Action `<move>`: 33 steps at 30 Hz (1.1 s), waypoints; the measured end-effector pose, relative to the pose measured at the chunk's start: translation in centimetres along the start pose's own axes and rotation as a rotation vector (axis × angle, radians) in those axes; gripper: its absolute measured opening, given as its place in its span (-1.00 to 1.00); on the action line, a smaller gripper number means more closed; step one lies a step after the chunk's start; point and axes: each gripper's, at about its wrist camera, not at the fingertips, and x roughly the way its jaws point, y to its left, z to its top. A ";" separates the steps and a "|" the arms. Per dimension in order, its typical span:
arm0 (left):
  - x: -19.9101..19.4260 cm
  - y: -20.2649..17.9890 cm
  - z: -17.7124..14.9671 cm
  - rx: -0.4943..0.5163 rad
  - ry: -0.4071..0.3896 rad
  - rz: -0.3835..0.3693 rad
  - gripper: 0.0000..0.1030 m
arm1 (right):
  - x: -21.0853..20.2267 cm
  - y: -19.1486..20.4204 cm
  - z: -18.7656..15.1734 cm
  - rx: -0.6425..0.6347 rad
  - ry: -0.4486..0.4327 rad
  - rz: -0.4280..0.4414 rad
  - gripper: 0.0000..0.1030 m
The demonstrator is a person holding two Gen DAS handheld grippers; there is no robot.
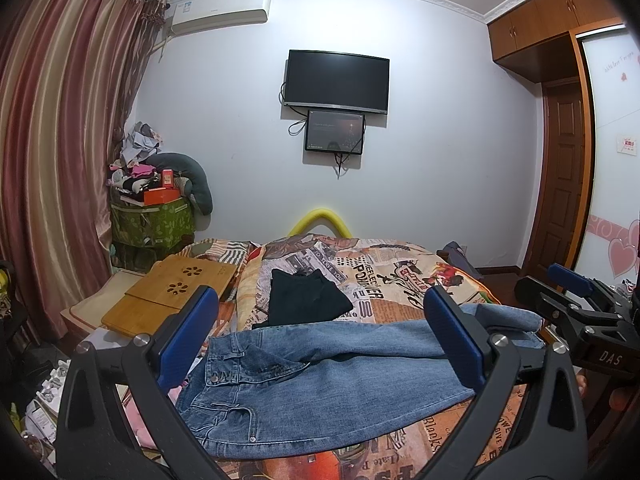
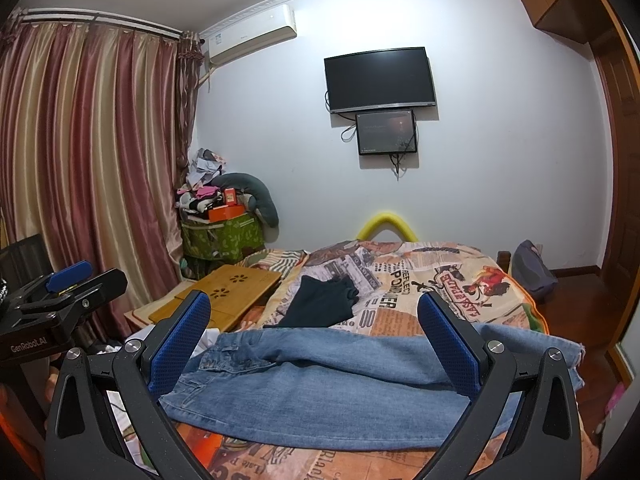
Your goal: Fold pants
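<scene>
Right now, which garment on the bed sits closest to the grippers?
The blue jeans, spread flat across the near edge of the bed. The black garment lies farther back on the printed quilt.

Your left gripper (image 1: 320, 340) fills the lower frame: black plastic arms, blue textured pads (image 1: 188, 336), silver screws at the pivots. At the far right edge, your right gripper (image 1: 576, 292) reads "DAS" in white. From the other view, the left one's body reads "GenRobot.AI".

A home bedroom: a quilt-covered bed (image 1: 400, 276), curtains (image 1: 60, 140), a wall-mounted TV (image 1: 337, 81) and wardrobe (image 1: 560, 20).
</scene>
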 end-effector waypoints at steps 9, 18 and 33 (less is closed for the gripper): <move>3.3 1.5 -0.2 -0.015 0.041 0.016 1.00 | 2.8 -1.2 -0.2 -0.008 0.046 0.012 1.00; 14.6 10.3 -0.3 -0.118 0.284 0.084 1.00 | 12.1 -5.3 -1.2 -0.051 0.230 0.041 1.00; 36.3 21.6 -9.8 -0.179 0.751 0.230 0.84 | 28.8 -12.3 -6.4 -0.080 0.667 0.088 0.99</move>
